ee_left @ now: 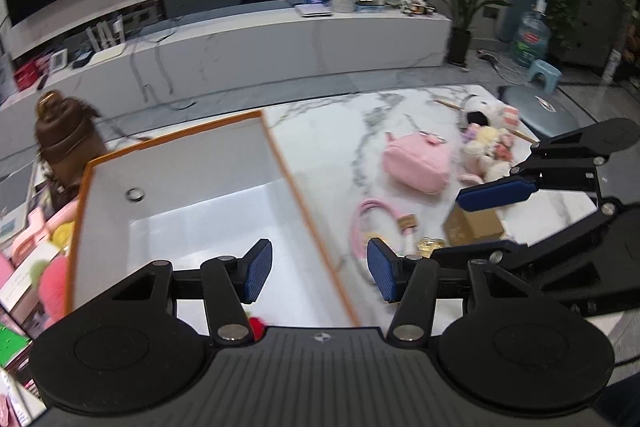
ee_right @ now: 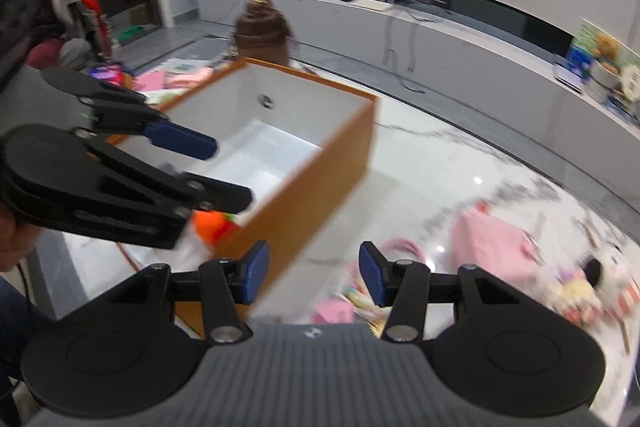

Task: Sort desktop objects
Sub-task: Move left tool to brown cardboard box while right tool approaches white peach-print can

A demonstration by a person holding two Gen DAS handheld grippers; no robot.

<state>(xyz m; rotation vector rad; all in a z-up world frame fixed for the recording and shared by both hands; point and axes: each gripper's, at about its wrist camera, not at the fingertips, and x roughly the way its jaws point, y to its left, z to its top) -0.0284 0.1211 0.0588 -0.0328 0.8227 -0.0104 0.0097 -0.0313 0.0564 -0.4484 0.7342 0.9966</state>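
An orange box with a white inside point(ee_left: 168, 195) stands on the marble table; it also shows in the right wrist view point(ee_right: 304, 163). My left gripper point(ee_left: 320, 273) is open and empty, straddling the box's right wall. My right gripper point(ee_right: 314, 277) is open and empty, above the table by the box's corner. An orange-red plush point(ee_right: 214, 227) lies in the box near its front corner. On the table to the right lie a pink pouch point(ee_left: 416, 163), a pink cable coil point(ee_left: 376, 227), a small brown box point(ee_left: 472, 225) and plush toys point(ee_left: 488, 143).
A brown bag point(ee_left: 66, 143) stands behind the box. Pink and yellow items point(ee_left: 44, 247) lie left of it. A TV console point(ee_left: 280, 39) runs along the far wall. The right gripper shows in the left wrist view point(ee_left: 560, 195).
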